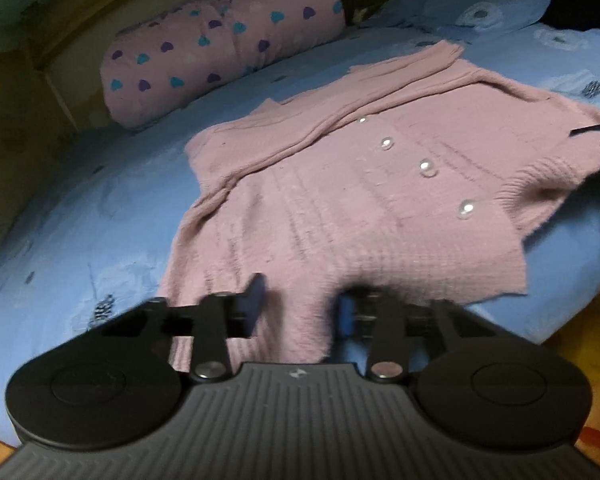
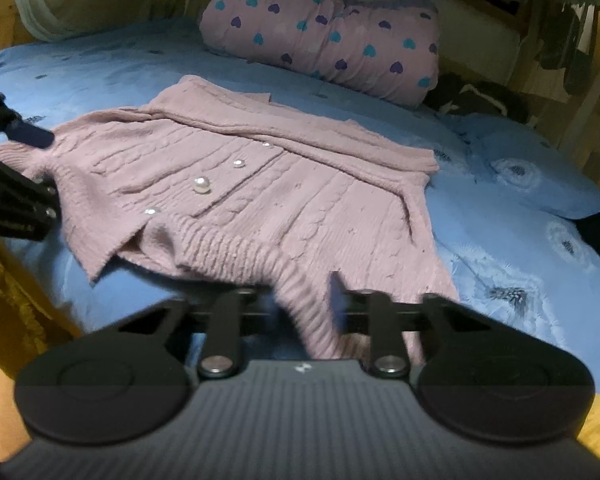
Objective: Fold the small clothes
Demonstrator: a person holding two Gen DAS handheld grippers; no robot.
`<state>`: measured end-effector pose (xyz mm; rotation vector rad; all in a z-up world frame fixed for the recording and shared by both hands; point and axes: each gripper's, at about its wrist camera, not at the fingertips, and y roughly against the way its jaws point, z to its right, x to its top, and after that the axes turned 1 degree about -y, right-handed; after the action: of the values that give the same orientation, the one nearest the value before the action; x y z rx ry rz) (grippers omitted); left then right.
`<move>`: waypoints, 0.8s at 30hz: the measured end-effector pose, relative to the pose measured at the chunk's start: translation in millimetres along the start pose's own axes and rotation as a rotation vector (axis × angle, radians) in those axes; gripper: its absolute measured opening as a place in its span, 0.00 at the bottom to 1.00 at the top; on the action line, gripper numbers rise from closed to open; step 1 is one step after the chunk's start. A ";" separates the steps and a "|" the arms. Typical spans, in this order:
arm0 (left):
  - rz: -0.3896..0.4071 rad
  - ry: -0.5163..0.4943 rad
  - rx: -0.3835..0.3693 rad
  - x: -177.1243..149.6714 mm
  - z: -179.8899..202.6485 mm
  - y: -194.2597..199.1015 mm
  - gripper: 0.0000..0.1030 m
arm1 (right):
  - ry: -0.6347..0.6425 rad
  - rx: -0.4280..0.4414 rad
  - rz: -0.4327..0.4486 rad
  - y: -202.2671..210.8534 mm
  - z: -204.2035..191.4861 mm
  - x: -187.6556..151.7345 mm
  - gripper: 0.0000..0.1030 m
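The left gripper (image 1: 300,310) angles down over the near edge of the bed, its fingers (image 1: 256,300) pinching the hem of the pink cable-knit cardigan (image 1: 340,200). The cardigan lies flat on the blue sheet (image 1: 80,220), pearly round buttons (image 1: 426,167) in a row toward 2 o'clock, a heart-print pillow (image 1: 220,48) at 11 o'clock. The right gripper (image 2: 306,304), also tilted down, clamps the ribbed hem at its 6 o'clock edge.

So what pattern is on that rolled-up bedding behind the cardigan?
The rolled bedding is pink with purple, teal and white hearts, clearest in the right wrist view.
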<state>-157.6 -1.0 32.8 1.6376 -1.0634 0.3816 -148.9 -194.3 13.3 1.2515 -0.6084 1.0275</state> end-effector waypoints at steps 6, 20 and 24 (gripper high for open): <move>0.060 0.048 0.014 15.1 -6.1 9.3 0.15 | 0.004 -0.029 0.057 5.1 5.9 7.6 0.08; 0.190 0.084 0.075 92.9 -34.1 4.1 0.12 | 0.057 -0.088 0.176 -3.3 25.6 63.6 0.07; 0.234 0.058 0.111 123.6 -41.2 -3.8 0.11 | 0.087 -0.110 0.207 -14.9 33.1 88.1 0.07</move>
<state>-76.1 -18.8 132.9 1.5932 -1.2121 0.6486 -91.3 -200.1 89.0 1.0577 -0.7283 1.1978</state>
